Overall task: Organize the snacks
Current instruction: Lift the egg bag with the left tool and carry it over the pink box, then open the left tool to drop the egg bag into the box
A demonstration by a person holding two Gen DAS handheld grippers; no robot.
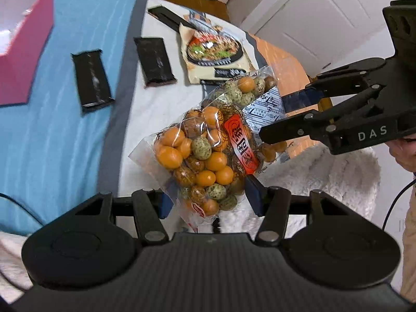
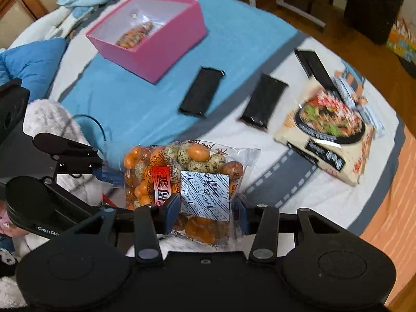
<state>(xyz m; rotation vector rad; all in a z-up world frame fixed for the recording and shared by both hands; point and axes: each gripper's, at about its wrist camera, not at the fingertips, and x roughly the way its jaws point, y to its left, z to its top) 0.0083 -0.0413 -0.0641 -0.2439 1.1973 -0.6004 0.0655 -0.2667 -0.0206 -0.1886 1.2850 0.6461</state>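
We are holding one clear bag of coated nuts (image 1: 208,153) between both tongs, lifted above the bed (image 2: 145,109).

Left tongs (image 1: 208,197): we are reaching forward from the near side, the fingers pinching the bag's lower end, one blue pad (image 1: 253,195) on each side of it.

Right tongs (image 2: 205,210): we are reaching in from the other side, the fingers closing on the opposite end of the bag, beside its white desiccant packet (image 2: 205,195). In the left wrist view the right tongs (image 1: 283,114) are coming in from the right edge, roughly crosswise to the left ones.

Surroundings: two black snack bars (image 2: 201,95) (image 2: 264,104) are lying flat and apart on the bed beyond the bag. A third black bar (image 2: 313,69) is lying farther off, its end under or against a large cream noodle packet (image 2: 330,130); we cannot tell which. A pink box (image 2: 166,44) is standing open on the blue blanket (image 2: 234,41), well apart from the bag, with a similar snack bag (image 2: 135,36) inside.

Edges: a white fluffy cover (image 1: 312,171) is lying below the bag. The bed's edge is running just past the noodle packet, with wooden floor (image 2: 335,33) beyond.
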